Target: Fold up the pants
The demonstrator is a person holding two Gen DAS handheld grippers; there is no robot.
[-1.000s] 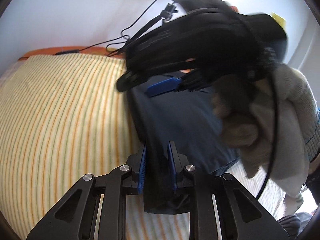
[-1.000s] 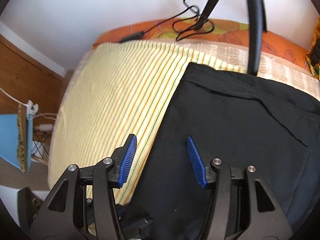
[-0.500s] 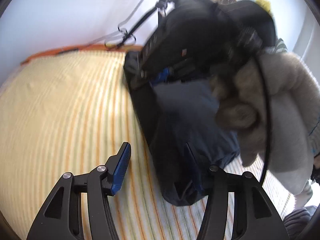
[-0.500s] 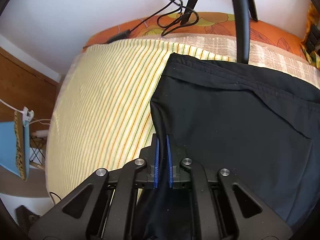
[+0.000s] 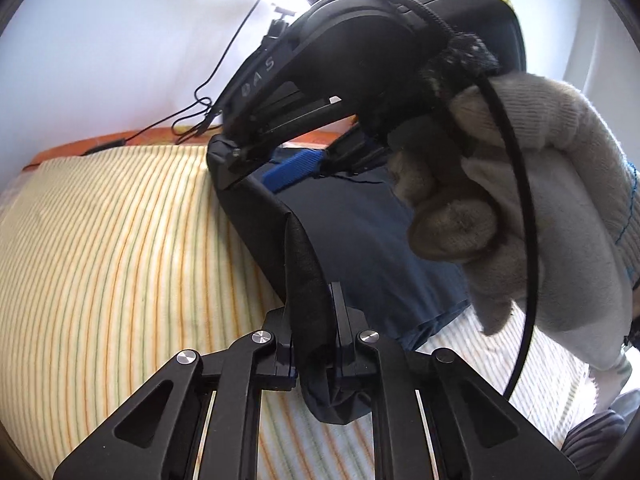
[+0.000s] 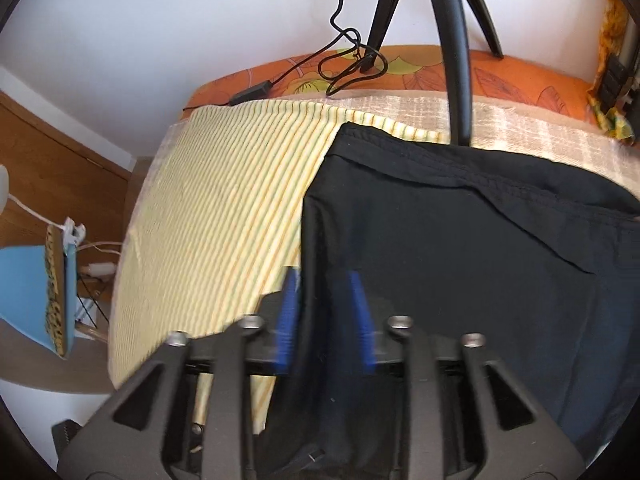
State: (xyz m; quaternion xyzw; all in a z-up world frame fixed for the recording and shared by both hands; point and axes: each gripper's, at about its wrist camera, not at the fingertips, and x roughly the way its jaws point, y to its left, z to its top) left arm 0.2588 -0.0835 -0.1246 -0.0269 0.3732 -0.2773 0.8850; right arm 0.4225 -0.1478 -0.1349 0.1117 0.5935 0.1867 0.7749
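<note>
Striped bedding (image 6: 224, 200) carries the dark pants (image 6: 460, 240). Left gripper (image 5: 312, 320) is closing, pinching their edge; right gripper (image 6: 326, 312) is opening around the fabric. Best to regrip firmly and lift both evenly.

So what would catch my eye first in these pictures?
Probably the dark pants spread over the yellow striped cover, with a fold of them pinched up in the left gripper at the bottom of its view. Close behind: the gloved hand at the right, holding the right gripper, whose blue pads are parting around the pants' edge.
</note>
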